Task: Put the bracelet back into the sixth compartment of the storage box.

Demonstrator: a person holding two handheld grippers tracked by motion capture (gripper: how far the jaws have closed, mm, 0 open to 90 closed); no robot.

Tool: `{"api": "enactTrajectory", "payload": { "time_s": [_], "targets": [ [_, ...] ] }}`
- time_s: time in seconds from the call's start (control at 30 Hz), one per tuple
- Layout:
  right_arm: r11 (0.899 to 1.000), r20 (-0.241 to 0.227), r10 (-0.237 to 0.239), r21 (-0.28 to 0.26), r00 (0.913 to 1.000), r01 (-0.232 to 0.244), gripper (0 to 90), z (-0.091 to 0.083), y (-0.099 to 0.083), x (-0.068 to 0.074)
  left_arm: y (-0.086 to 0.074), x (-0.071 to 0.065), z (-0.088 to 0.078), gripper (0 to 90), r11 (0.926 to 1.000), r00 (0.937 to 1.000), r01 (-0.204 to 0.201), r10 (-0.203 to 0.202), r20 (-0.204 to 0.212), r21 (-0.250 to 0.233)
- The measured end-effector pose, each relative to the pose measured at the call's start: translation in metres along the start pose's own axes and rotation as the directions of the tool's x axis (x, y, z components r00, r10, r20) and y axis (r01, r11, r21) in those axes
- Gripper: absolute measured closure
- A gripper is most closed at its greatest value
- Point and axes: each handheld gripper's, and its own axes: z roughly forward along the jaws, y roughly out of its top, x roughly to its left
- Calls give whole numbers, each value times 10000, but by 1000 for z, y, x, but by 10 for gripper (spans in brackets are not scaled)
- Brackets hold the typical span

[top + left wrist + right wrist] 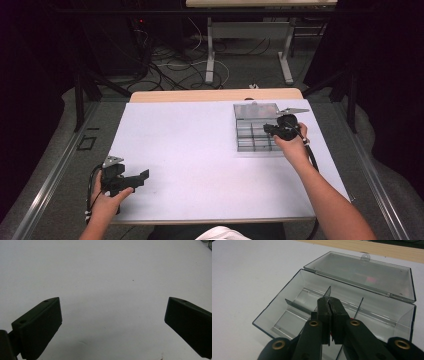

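Right tongs (329, 305) sit closed on a thin clear divider (327, 293), holding it upright over the open plastic box (277, 312) (its lid (362, 272) lies flat behind). Box and tongs are at the far right of the white table (190, 150). Left tongs (112, 322) hang wide open over bare table near the front left edge.

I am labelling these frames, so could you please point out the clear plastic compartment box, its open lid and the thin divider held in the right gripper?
clear plastic compartment box (274, 315), right gripper view, left wall.
open lid (362, 275), right gripper view, flat panel.
thin divider (327, 293), right gripper view, upper edge.
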Motion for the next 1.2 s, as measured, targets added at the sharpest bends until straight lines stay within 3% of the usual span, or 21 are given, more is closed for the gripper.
{"api": "enactTrajectory", "payload": {
  "time_s": [1.2],
  "targets": [
    [9966,512,633,497,9967,-658,859,-4,-30,-25,0,0,1,11,10000,10000,42,-42,19,73]
  ]
}}
